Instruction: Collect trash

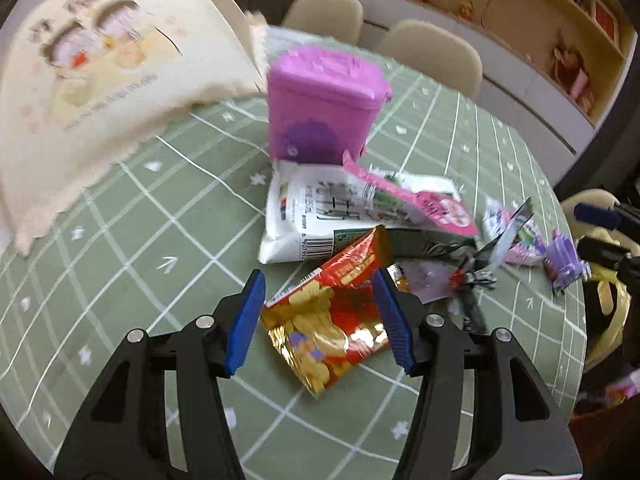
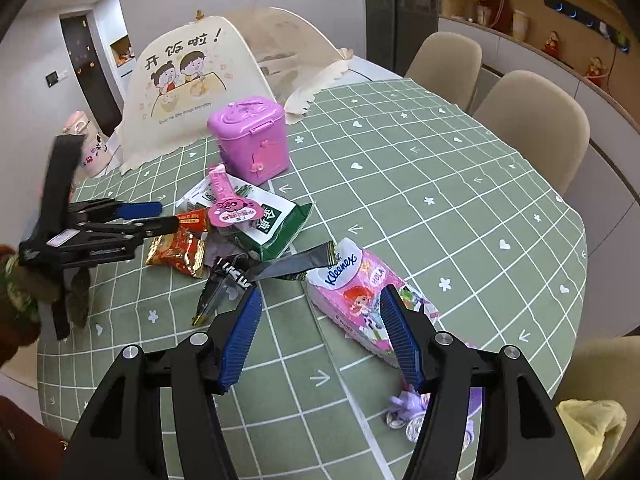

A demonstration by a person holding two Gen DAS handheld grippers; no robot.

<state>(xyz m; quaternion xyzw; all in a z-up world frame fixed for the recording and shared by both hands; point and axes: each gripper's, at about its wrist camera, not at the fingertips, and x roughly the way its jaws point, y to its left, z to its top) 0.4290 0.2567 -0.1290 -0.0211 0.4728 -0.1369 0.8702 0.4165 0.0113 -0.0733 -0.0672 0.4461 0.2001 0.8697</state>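
Note:
A red and gold snack wrapper [image 1: 332,320] [image 2: 176,252] lies flat on the green checked tablecloth [image 1: 160,220]. My left gripper [image 1: 318,280] [image 2: 156,218] hovers open just over it, one blue pad on each side, neither pressing. My right gripper [image 2: 320,292] is open above the near end of a pink Kleenex pack [image 2: 348,276]. A closed pink mini trash bin [image 1: 324,104] [image 2: 252,140] stands behind the pile. A white and green bag [image 1: 312,216] [image 2: 272,228], a pink wrapper [image 1: 424,200] [image 2: 232,212] and a black wrapper [image 2: 256,270] lie in between.
A cream mesh food cover [image 1: 100,80] [image 2: 180,88] stands at the back left. A purple toy [image 1: 564,260] [image 2: 408,404] sits near the table's right edge. Beige chairs [image 2: 532,128] line the far side. A yellow bag [image 2: 592,420] hangs off the near right.

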